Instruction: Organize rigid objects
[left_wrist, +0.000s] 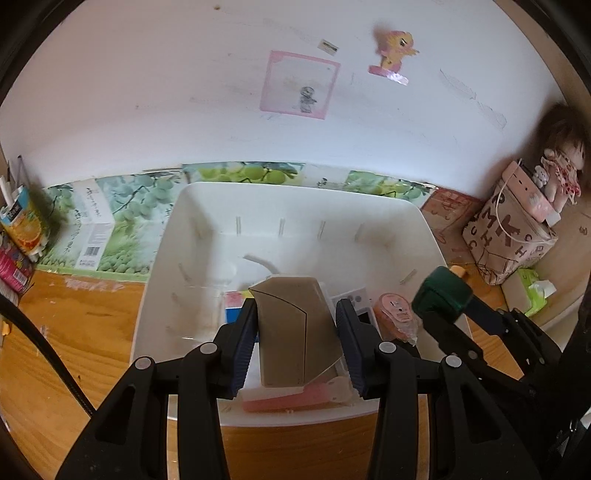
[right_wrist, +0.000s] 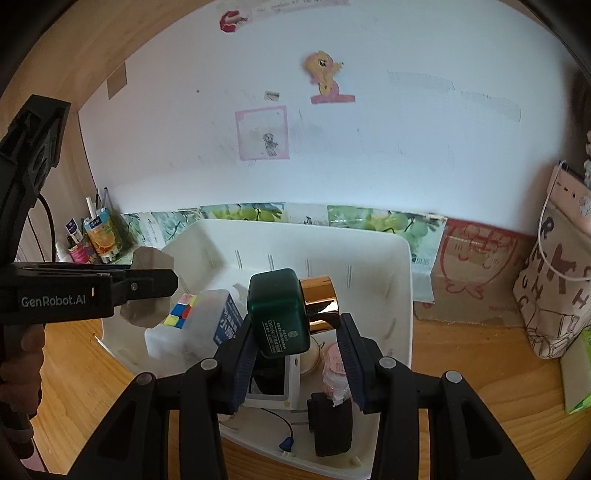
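Note:
My left gripper (left_wrist: 297, 310) is shut on a tan curved case (left_wrist: 291, 325) and holds it over the near half of a white bin (left_wrist: 295, 192). In the right wrist view that case (right_wrist: 149, 258) hangs at the bin's left rim. My right gripper (right_wrist: 298, 325) is shut on a dark green bottle (right_wrist: 277, 314) with a gold cap (right_wrist: 319, 299), tilted above the bin (right_wrist: 306, 230). The left wrist view shows the green bottle (left_wrist: 441, 291) at the bin's right rim.
Inside the bin lie a colour cube (right_wrist: 181, 312), a clear box with a blue label (right_wrist: 221, 321), a white device (right_wrist: 273, 380), a black block (right_wrist: 330, 424) and a pink stick (left_wrist: 291, 400). A lettered fabric bag (left_wrist: 506, 236) and a doll (left_wrist: 561, 173) stand right; juice cartons (left_wrist: 26, 221) left.

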